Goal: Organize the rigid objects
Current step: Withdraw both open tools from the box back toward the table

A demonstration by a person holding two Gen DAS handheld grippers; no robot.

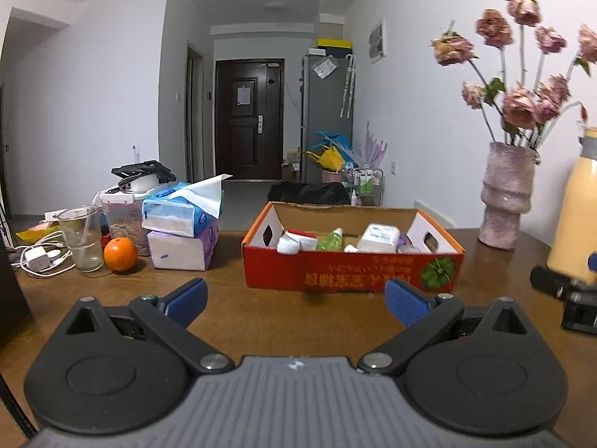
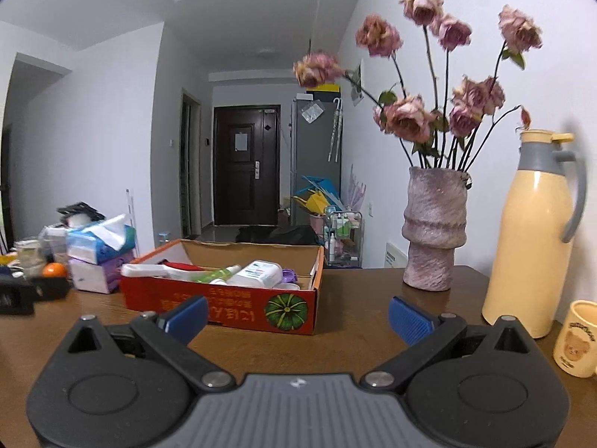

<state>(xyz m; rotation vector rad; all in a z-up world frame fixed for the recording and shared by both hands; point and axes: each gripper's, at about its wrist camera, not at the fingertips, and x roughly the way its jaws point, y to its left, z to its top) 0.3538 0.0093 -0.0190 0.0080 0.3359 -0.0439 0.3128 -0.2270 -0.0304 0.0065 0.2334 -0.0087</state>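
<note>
- Left wrist view: left gripper (image 1: 294,298) spread wide, empty, above bare table (image 1: 231,321).
- Right gripper (image 2: 297,315) likewise spread, empty.
- Cardboard box (image 1: 350,270) ahead already holds bottles (image 1: 377,239); loading appears largely done.
- Orange (image 1: 120,254), glass (image 1: 82,237) remain outside, far left.

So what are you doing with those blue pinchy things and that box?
Tidying hard things into the red cardboard box on the wooden table. It already holds a green bottle, a white container and other small items. Right now the left gripper and the right gripper are both open and empty, held above the table in front of the box. Nothing is being carried.
</note>
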